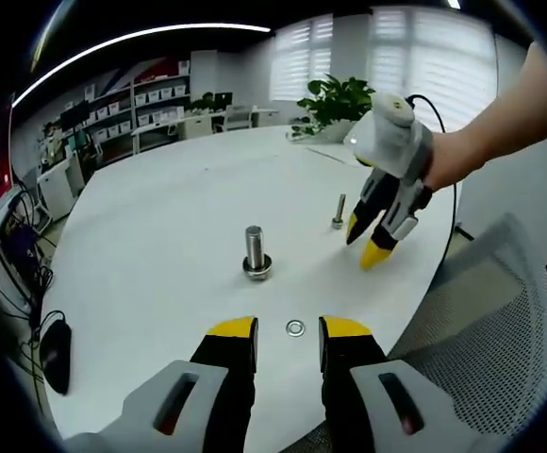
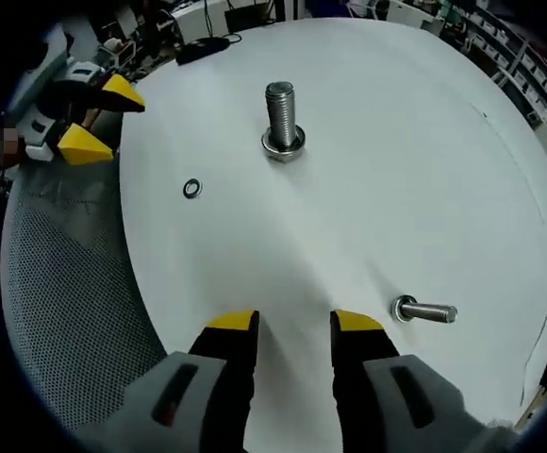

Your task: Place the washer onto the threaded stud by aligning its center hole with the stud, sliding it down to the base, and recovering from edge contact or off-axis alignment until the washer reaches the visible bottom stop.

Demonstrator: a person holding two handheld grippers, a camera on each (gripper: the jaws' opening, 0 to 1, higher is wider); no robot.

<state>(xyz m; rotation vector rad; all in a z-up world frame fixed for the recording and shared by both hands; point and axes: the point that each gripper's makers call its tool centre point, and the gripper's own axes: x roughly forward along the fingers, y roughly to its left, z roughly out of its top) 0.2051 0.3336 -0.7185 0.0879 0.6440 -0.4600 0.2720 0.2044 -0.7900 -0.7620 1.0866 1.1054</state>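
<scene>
In the left gripper view, going left to right: a black mouse [image 1: 55, 354] lies at the table's [image 1: 160, 236] left edge. The large stud [image 1: 256, 253] stands upright near the table centre, with a washer already seated at its base. The loose washer [image 1: 295, 327] lies flat on the table, nearer than the stud, just ahead of the gap between the left gripper's [image 1: 289, 328] yellow-tipped jaws. Those jaws are parted and hold nothing. A smaller bolt [image 1: 338, 211] stands upright farther right. Just beside it the right gripper [image 1: 368, 242] points down at the table, held by a hand [image 1: 462, 156]; its tips are slightly parted and empty. A mesh chair [image 1: 500, 321] stands at the right. A plant [image 1: 335, 102] sits at the table's far edge.

In the right gripper view, the left gripper appears at the upper left, jaws apart, over the chair. The washer lies flat near the table's left edge, well apart from the stud. The stud stands at top centre. The right gripper's jaws at the bottom are parted and empty. The bolt is at the lower right, near the right jaw.
</scene>
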